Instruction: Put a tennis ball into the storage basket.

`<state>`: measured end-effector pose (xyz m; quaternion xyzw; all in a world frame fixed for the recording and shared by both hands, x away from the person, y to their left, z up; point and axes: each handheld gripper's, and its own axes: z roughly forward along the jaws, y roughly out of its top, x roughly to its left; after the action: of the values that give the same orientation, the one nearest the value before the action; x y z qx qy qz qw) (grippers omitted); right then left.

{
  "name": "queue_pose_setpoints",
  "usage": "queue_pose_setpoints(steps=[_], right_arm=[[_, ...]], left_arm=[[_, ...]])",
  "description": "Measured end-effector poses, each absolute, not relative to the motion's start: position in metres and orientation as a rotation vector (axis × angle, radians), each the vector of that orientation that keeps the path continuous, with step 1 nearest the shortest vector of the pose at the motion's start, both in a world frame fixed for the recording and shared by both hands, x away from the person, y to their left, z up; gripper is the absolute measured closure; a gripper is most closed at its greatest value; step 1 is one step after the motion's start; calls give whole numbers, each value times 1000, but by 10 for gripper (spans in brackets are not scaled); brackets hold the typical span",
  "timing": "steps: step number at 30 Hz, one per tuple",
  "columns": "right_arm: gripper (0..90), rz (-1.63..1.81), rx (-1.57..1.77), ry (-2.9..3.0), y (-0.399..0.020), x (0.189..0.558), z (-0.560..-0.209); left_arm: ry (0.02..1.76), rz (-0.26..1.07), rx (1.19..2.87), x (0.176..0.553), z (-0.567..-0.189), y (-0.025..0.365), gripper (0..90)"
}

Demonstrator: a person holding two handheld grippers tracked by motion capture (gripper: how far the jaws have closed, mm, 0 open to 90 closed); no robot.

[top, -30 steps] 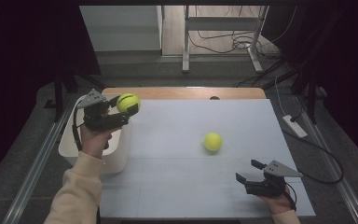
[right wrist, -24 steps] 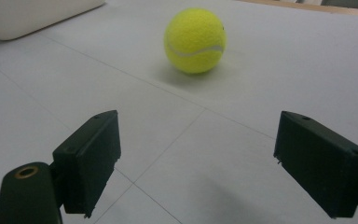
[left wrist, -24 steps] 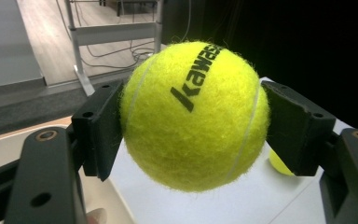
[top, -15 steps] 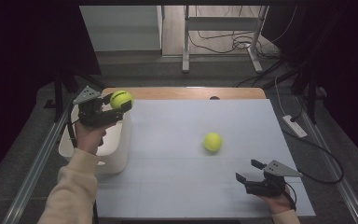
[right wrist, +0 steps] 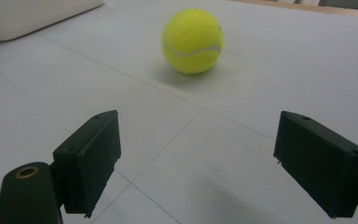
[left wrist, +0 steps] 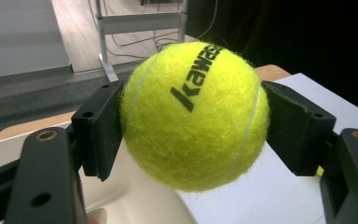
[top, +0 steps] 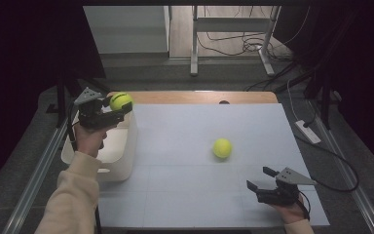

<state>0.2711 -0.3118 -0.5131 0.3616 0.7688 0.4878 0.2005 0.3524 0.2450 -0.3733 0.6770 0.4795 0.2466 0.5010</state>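
Note:
My left gripper (top: pixel 118 107) is shut on a yellow tennis ball (top: pixel 121 101) and holds it above the far rim of a white bin (top: pixel 121 163) at the table's left edge. In the left gripper view the ball (left wrist: pixel 193 114) sits squeezed between both black pads, with the bin's inside (left wrist: pixel 135 205) below it. A second tennis ball (top: pixel 222 147) lies on the white table top, right of centre. My right gripper (top: pixel 258 180) rests open near the front right, its jaws spread wide and pointing toward that ball (right wrist: pixel 192 41), which lies well ahead of the fingertips.
The white table top (top: pixel 185 190) has a wooden strip (top: pixel 199 97) along its far edge. A power strip (top: pixel 308 131) and cables lie on the floor to the right. A metal frame (top: pixel 229 29) stands beyond the table.
My left gripper has carried its ball leftward, from over the table's edge to above the bin. The right gripper and the loose ball have stayed where they were.

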Motion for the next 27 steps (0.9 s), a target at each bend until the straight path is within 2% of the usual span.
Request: queue_pose_setpoints(steps=[27], right_arm=[[150, 1366, 1013, 2145, -312, 272, -514]], left_arm=[[1347, 641, 1640, 370, -381, 288, 267]])
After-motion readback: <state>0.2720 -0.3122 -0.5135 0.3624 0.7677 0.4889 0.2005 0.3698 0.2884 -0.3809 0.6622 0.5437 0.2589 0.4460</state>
